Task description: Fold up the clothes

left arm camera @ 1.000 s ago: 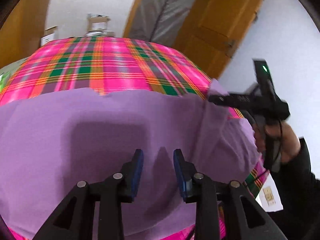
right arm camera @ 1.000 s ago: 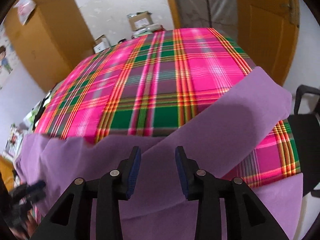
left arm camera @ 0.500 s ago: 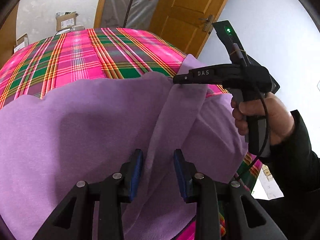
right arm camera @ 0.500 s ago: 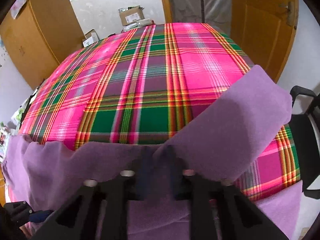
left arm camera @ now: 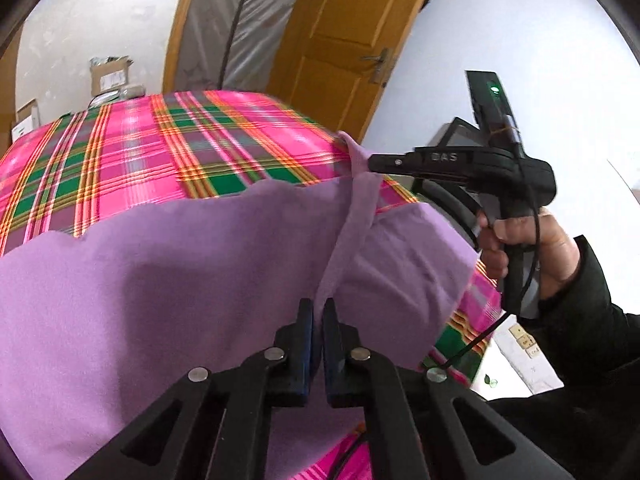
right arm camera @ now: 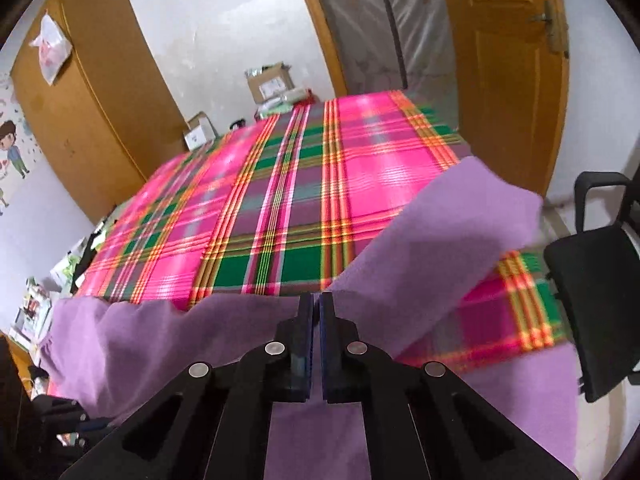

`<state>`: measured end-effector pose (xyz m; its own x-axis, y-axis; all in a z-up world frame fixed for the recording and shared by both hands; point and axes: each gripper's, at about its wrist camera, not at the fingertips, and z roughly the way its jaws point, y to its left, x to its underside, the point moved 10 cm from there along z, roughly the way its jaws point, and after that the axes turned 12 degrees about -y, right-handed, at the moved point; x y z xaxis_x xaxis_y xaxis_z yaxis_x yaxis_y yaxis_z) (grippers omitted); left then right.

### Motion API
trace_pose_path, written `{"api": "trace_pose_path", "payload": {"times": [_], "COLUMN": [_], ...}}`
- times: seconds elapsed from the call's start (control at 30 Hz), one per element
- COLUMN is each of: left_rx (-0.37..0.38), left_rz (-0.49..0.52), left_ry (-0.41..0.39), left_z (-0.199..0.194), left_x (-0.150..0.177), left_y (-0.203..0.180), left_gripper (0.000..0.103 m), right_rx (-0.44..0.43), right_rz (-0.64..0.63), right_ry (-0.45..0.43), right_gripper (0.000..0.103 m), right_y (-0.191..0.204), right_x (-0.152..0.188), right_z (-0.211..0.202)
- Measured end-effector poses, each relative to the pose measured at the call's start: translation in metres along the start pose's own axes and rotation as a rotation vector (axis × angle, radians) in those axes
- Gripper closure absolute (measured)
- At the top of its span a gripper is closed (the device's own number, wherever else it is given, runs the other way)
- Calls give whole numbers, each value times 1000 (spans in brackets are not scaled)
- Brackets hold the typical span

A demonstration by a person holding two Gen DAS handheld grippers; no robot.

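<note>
Bright even light, fisheye-bent edges, slight motion blur.

Bare plaid tablecloth (right arm camera: 280, 208) beyond the purple garment (left arm camera: 180, 280) lies free; black chair (right arm camera: 592, 288) crowds its right.

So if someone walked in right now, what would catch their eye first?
Probably the loud pink and green plaid cloth covering the whole table. Next, the purple garment spread over its near edge, with a strip of it pulled taut between the left tongs and the right tongs, both pinching it. An orange door stands behind on the right.
</note>
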<state>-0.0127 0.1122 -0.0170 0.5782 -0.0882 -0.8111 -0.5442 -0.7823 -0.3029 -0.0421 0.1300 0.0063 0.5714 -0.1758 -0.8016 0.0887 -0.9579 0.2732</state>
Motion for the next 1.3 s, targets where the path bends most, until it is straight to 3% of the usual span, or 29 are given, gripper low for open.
{"api": "trace_pose_path", "payload": {"times": [0.17, 0.37, 0.43, 0.47, 0.5, 0.57, 0.77, 1.3], "left_rx": [36, 52, 48, 46, 42, 36, 23, 26], "left_rz": [22, 11, -5, -13, -24, -43, -56, -77], "left_ry": [32, 72, 72, 71, 70, 72, 80, 88], "left_z": [2, 9, 10, 10, 10, 11, 16, 22], "left_x": [14, 31, 31, 31, 31, 31, 31, 32], "left_y": [-9, -8, -5, -3, -1, 1, 3, 6], "left_gripper": [99, 99, 99, 99, 99, 98, 94, 93], "right_rx": [49, 89, 83, 81, 81, 80, 77, 160], "right_rz": [46, 78, 96, 96, 91, 69, 22, -64], "right_ry": [-29, 53, 58, 53, 46, 32, 51, 159], "right_gripper": [101, 97, 93, 88, 75, 67, 67, 66], "right_y": [-26, -49, -50, -48, -46, -38, -11, 0], "right_x": [16, 60, 60, 56, 50, 37, 16, 29], "right_z": [-46, -57, -52, -48, -45, -35, 6, 72]}}
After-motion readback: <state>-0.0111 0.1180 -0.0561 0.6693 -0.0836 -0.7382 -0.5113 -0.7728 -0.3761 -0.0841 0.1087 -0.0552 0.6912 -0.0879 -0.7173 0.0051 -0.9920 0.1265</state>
